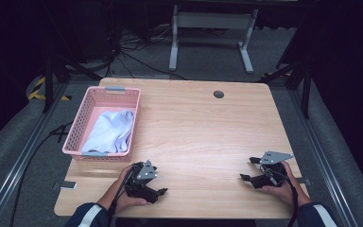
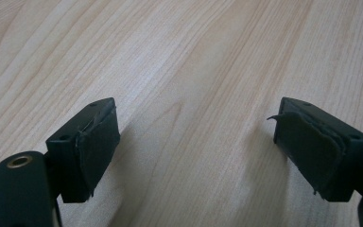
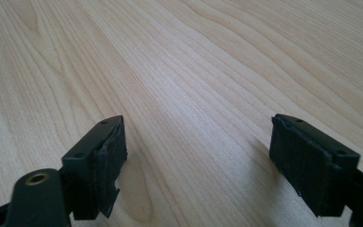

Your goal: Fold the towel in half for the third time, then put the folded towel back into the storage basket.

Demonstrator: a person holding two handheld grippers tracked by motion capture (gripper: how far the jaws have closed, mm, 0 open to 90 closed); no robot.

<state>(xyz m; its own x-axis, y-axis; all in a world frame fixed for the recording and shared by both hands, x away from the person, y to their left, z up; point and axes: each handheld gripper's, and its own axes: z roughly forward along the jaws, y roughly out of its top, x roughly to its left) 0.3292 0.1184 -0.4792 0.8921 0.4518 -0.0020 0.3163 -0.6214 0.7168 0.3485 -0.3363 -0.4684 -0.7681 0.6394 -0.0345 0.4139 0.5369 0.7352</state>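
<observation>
Cloth (image 1: pixel 109 131) in basket (image 1: pixel 78 132), far from jaws

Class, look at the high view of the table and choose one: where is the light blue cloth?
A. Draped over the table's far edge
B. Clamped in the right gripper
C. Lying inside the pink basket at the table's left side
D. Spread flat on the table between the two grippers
C: the light blue cloth lies crumpled inside the pink basket at the left of the table, away from both grippers.
</observation>
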